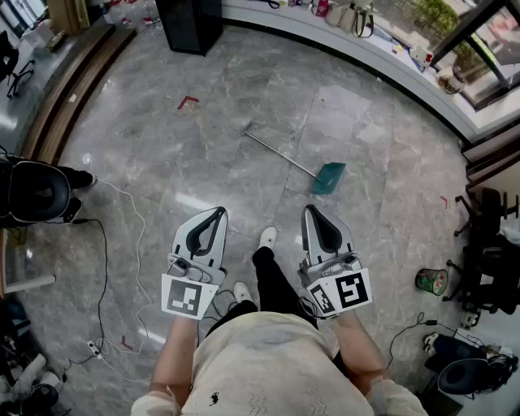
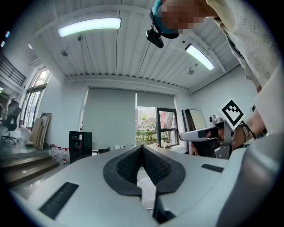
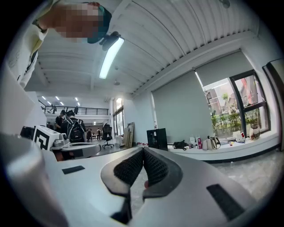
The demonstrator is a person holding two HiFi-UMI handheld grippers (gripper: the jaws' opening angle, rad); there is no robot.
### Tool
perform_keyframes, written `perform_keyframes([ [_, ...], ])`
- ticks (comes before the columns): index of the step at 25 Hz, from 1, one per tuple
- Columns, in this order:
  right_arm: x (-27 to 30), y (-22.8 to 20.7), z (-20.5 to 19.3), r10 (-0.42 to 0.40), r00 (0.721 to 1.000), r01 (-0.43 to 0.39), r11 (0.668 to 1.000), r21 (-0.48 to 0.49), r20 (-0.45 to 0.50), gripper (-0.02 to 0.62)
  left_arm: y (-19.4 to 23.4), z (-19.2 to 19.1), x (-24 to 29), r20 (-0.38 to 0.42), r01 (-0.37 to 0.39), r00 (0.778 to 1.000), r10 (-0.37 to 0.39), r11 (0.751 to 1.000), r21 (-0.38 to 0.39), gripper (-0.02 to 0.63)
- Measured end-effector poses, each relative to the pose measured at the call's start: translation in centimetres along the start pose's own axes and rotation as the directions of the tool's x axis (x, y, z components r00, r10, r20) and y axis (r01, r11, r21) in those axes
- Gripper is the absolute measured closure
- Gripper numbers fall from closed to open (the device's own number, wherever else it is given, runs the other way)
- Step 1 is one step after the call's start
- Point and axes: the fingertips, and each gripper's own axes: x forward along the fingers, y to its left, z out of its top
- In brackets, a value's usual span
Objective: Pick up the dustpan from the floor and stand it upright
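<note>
A teal dustpan [image 1: 329, 178] with a long grey handle [image 1: 280, 153] lies flat on the grey marble floor, ahead of me and slightly right. My left gripper [image 1: 221, 211] is held level at waist height, jaws shut with nothing between them. My right gripper [image 1: 309, 209] is level beside it, also shut and empty, its tip a short way short of the dustpan in the head view. In the left gripper view the shut tips [image 2: 142, 146] point at the far wall; in the right gripper view the tips [image 3: 143, 150] meet too. The dustpan shows in neither gripper view.
A black cabinet [image 1: 188, 23] stands at the far wall by a curved white ledge [image 1: 382, 57]. Cables [image 1: 122, 244] trail on the floor at left. A green tin [image 1: 431, 281] and office chairs [image 1: 487, 268] sit at right. My shoes [image 1: 267, 237] are below the grippers.
</note>
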Motion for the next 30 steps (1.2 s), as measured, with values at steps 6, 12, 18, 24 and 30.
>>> perform_keyframes([
  [6, 7.3, -6.6, 0.9, 0.015, 1.0, -0.015, 1.0, 0.0, -0.012, 0.577, 2.9, 0.3, 10.4, 0.006, 0.001, 1.0, -0.001, 1.0, 0.028, 0.595],
  [12, 13.8, -11.3, 2.3, 0.078, 0.997, -0.079, 0.997, -0.026, -0.026, 0.577, 5.8, 0.7, 17.7, 0.007, -0.036, 0.999, 0.036, 0.999, 0.033, 0.595],
  [18, 21.4, -14.0, 1.6, 0.109, 0.991, -0.111, 0.994, -0.023, -0.074, 0.577, 10.8, -1.1, 23.6, -0.021, -0.064, 0.998, 0.065, 0.998, 0.018, 0.595],
  [24, 30.7, -17.2, -0.5, 0.06, 0.987, -0.063, 0.998, -0.013, -0.147, 0.577, 18.2, -3.7, 31.3, -0.028, -0.041, 0.999, 0.04, 0.998, -0.037, 0.595],
  [30, 41.4, -19.9, -3.1, 0.012, 0.962, -0.012, 1.0, 0.001, -0.272, 0.577, 25.3, -5.2, 39.2, -0.061, 0.03, 0.998, -0.032, 0.999, -0.026, 0.595],
])
